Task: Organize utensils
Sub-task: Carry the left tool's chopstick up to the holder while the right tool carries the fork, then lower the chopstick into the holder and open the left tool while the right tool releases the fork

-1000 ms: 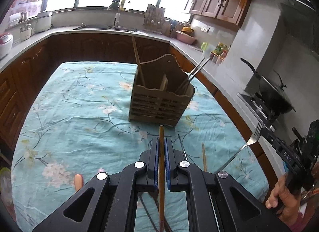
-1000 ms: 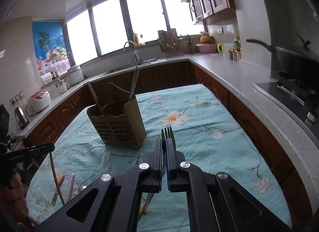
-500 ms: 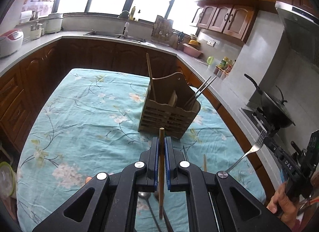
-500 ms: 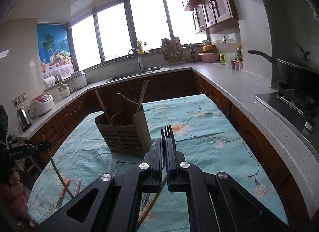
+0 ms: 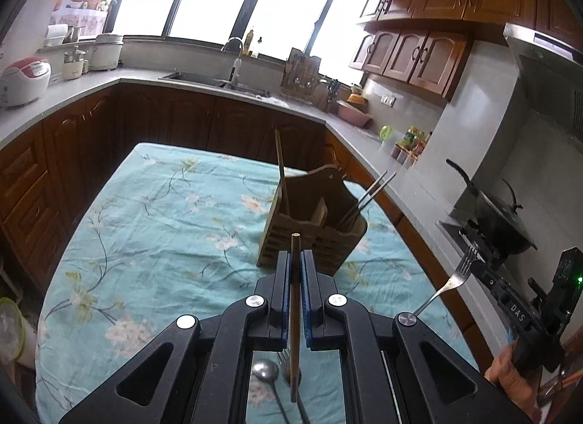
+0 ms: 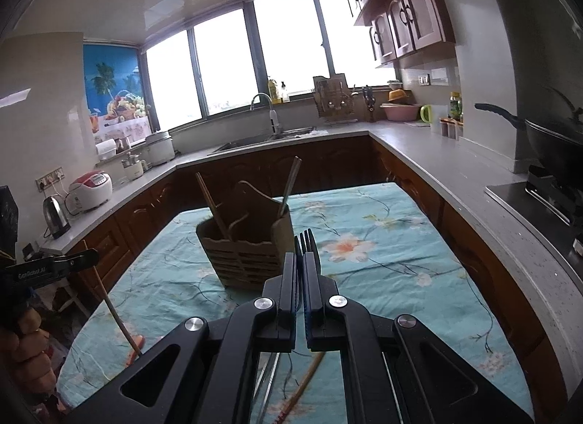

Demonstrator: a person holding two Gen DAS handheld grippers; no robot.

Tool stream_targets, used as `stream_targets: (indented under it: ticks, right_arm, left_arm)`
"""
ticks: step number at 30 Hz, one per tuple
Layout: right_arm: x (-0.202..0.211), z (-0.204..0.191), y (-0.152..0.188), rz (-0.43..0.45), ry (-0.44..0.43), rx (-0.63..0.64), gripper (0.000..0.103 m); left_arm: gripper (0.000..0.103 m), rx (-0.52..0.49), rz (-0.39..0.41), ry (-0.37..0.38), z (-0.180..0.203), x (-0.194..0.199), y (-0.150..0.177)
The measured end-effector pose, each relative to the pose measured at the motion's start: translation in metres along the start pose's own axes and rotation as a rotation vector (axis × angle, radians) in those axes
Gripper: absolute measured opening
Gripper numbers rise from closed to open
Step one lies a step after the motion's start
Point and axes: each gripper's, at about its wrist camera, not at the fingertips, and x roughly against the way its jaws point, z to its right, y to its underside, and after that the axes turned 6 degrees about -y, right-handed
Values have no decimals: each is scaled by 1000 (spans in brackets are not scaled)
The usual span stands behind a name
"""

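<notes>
While both tools were raised above it, a table under a turquoise floral cloth (image 5: 153, 227) was observed amid dark wooden kitchen cabinets. A slatted wooden utensil caddy (image 5: 309, 238) was found standing upright near the cloth's centre, with one wooden chopstick and a pair of metal chopsticks leaning in separate compartments. The left gripper (image 5: 296, 260) was recorded clenched on a slender wooden chopstick (image 5: 295, 300), its tip projecting just ahead of the pads. The right gripper (image 6: 301, 267) was recorded clamped on a steel fork (image 6: 306, 240), tines forward. A metal spoon (image 5: 265, 373) was noted lying on the cloth beneath the left gripper.
</notes>
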Motion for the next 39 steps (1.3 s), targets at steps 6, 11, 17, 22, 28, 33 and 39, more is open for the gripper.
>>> stream_targets:
  ticks: [6, 11, 17, 22, 28, 33, 39]
  right_arm:
    - [-7, -7, -11, 24, -20, 5, 3]
    - [-16, -10, -25, 51, -33, 9, 3]
    - [-28, -13, -46, 89, -46, 18, 3]
    - [-38, -11, -62, 118, -49, 27, 3]
    - [-55, -8, -85, 159, -43, 40, 3]
    - [-70, -13, -97, 187, -26, 77, 3]
    - [-91, -22, -101, 196, -4, 144, 3]
  left_arm:
    - [4, 14, 56, 4, -3, 2, -10]
    - [4, 19, 89, 11, -5, -2, -21]
    - [4, 18, 142, 14, -6, -14, -38]
    - [4, 14, 174, 17, -7, -33, -53]
    - [4, 22, 221, 20, -8, -59, -75]
    - [4, 32, 267, 22, -6, -86, -91]
    - [4, 67, 299, 14, -9, -128, -94]
